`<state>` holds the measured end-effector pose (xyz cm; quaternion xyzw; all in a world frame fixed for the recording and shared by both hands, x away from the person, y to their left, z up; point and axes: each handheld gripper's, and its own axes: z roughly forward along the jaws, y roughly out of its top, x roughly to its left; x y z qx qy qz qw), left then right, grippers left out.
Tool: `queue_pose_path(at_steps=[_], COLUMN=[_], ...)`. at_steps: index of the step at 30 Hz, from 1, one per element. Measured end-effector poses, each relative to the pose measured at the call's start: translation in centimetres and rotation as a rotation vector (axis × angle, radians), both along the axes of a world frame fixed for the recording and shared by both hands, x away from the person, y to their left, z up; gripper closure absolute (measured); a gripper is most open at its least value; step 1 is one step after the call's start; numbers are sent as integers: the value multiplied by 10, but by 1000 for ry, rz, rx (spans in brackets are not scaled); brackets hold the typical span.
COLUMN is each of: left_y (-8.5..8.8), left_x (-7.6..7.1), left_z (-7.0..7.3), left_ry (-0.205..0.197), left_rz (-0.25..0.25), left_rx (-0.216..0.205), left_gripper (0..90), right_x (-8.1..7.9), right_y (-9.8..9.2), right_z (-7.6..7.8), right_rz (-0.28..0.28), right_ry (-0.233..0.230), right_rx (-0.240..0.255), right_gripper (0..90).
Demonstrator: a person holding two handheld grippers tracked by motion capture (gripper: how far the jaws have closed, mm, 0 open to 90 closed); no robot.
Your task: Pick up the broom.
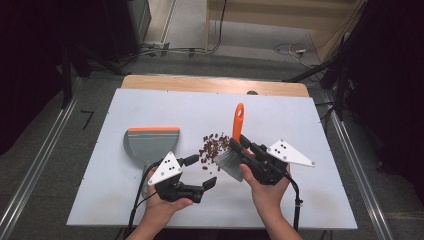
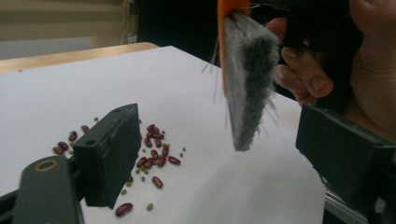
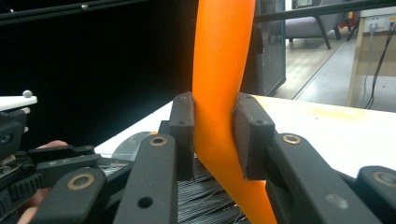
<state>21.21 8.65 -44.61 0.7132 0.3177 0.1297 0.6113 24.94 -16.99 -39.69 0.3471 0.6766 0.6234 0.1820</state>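
**Almost nothing swept up yet**

Now, from the high view, we see our right gripper [image 1: 239,145] squeezing the orange-handled brush with grey bristles [image 1: 235,150], lifted just beside the little pile of red beans [image 1: 212,146] on the white table [image 1: 150,107]. Our left gripper [image 1: 202,171] is open and holds nothing. The grey plastic dustpan with an orange edge [image 1: 147,142] lies near, with no beans in it.

From the left gripper view, beans [image 2: 154,151] lie loose under the bristles [image 2: 250,70].

From the right gripper view, both pads [image 3: 183,126] pinch the handle [image 3: 219,93]. We think all the sweeping is left.
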Motion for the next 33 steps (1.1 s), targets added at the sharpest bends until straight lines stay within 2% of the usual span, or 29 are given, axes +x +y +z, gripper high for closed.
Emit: queue_pose_path(at_steps=[3, 4, 9, 12, 13, 15, 16, 22, 25, 27, 33], left_y=[-4, -8, -16, -23, -28, -29, -32, -31, -31, -28, -22], left_x=[0, 0, -2, -3, -3, -4, -4, -5, -6, -5, -3], left_z=[-1, -2, -4, -5, -7, -8, -8, -8, -7, -7, -7], left_ry=[9, 17, 23, 30, 32, 33, 36, 37, 31, 41, 48], left_rz=[-19, -41, -64, -47, -40, -37, -17, 0, 1, 11, 10], left_rx=[2, 5, 17, 30, 47, 49, 57, 40, 46, 45, 62], left_gripper=[193, 206, 259, 308, 337, 368, 394, 556, 681, 764, 843], right_x=[-2, -2, -7, -11, -14, -16, -17, -20, -21, -22, -21], right_y=[6, 8, 16, 22, 25, 29, 30, 35, 36, 36, 38], right_z=[-2, -2, -3, -2, -2, -3, -3, -5, -6, -5, -6], right_rz=[12, 17, 30, 47, 54, 58, 60, 58, 56, 57, 80], right_ry=[4, 1, -1, -7, -9, -15, -15, -17, -18, -19, -27], right_rx=[-1, -1, -5, -8, -11, -12, -15, -19, -20, -21, -28], right_gripper=[697, 697, 697, 697, 697, 697, 697, 696, 696, 696, 694])
